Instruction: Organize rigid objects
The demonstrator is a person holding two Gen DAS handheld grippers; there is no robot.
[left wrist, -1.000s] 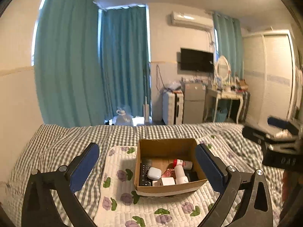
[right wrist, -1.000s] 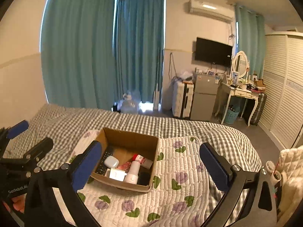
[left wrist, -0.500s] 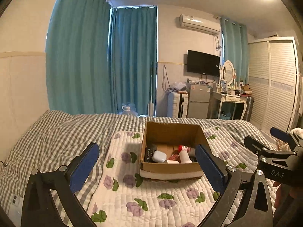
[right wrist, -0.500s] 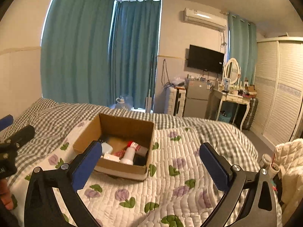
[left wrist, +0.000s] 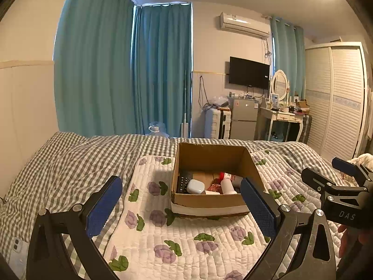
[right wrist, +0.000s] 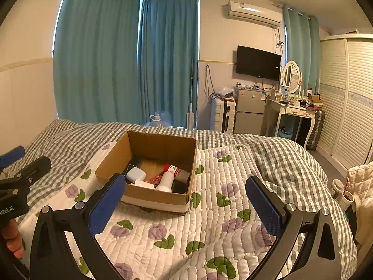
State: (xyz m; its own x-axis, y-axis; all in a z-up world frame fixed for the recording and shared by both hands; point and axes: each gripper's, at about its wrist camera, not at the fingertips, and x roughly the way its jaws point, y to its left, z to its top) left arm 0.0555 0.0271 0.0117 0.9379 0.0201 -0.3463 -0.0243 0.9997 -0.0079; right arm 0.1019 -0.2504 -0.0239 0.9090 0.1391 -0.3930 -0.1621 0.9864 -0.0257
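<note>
Both claws, left claw and right claw, hung spread and empty just short of the cardboard box on the bed's floral quilt. Inside the box lay a white bottle and a white case. A good pick probably meant descending straight over one item, clear of the walls.

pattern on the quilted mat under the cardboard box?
White quilted mat with purple flowers and green leaves; clearest in the right wrist view, under the cardboard box.
</note>
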